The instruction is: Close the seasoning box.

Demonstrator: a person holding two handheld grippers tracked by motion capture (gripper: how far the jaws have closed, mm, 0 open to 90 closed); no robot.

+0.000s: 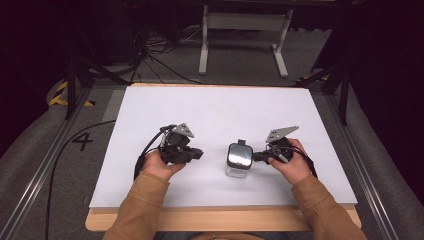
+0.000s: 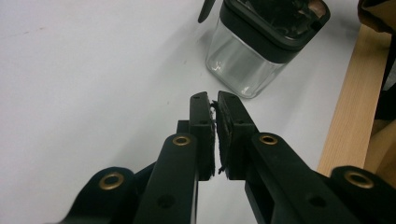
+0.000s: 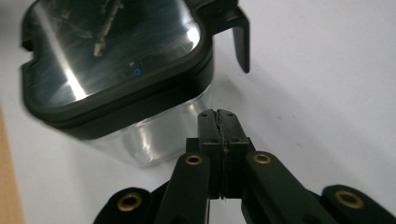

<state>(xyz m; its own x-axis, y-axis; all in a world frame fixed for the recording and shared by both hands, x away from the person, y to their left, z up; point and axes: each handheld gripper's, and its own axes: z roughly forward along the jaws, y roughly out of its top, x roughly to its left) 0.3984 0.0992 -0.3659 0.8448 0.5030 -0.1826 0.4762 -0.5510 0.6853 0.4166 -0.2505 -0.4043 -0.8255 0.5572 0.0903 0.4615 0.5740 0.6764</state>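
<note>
Clear jar (image 1: 238, 159) between closed left gripper (image 1: 198, 153) and right gripper (image 1: 256, 157); right gripper view, lid reflections

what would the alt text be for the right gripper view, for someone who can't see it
A clear square jar with a shiny black lid stands on a white table, close in front of the right gripper, whose two black jaws are pressed together on nothing. A black latch hangs from the lid's far corner.

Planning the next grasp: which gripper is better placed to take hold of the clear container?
Right. The right gripper sits almost against the container, fingers shut; the left gripper is farther off.
</note>
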